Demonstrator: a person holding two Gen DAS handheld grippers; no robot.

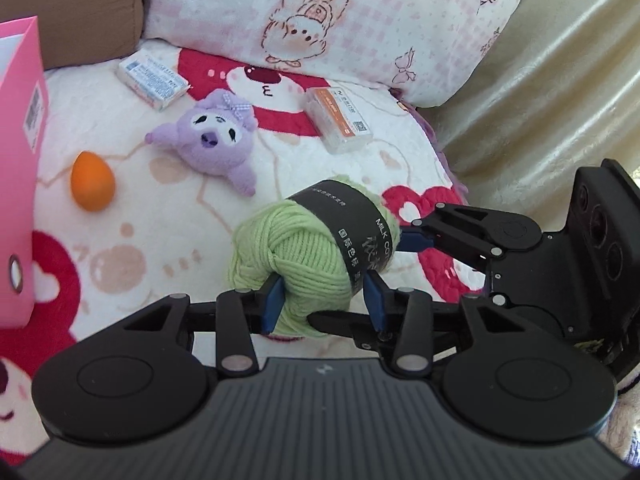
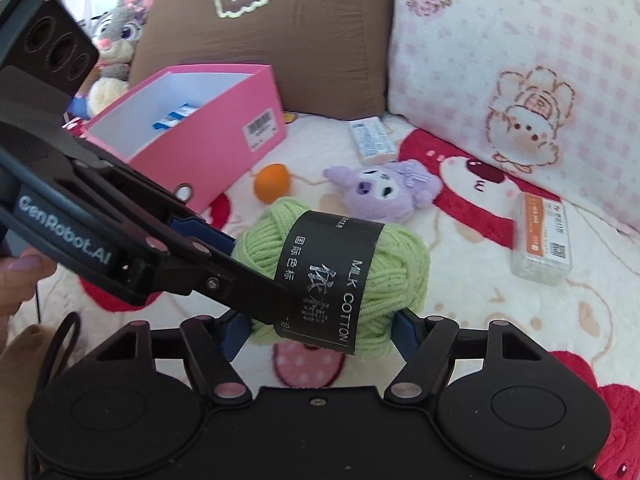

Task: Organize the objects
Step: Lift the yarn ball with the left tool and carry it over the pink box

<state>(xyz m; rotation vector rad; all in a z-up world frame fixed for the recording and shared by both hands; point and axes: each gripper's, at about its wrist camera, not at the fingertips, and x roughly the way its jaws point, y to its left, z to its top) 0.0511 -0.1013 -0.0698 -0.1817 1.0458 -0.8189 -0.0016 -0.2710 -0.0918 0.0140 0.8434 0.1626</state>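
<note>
A green yarn ball (image 1: 304, 248) with a black label sits between both grippers, just above the patterned blanket. My left gripper (image 1: 324, 300) is shut on the yarn ball, its blue pads pressing one end. My right gripper (image 2: 320, 328) grips the same yarn ball (image 2: 384, 280) from its side, blue pads on both flanks; it also shows in the left wrist view (image 1: 460, 236). The left gripper's fingers (image 2: 192, 256) cross the right wrist view from the left. A pink box (image 2: 200, 136) stands open at the back left, a blue-white pack inside.
On the blanket lie a purple plush (image 1: 212, 136), an orange egg-shaped sponge (image 1: 92, 182), a white tissue pack (image 1: 154, 78) and a clear orange-labelled box (image 1: 340, 120). Pink and brown pillows (image 2: 520, 60) back the bed. The pink box (image 1: 20, 168) stands at left.
</note>
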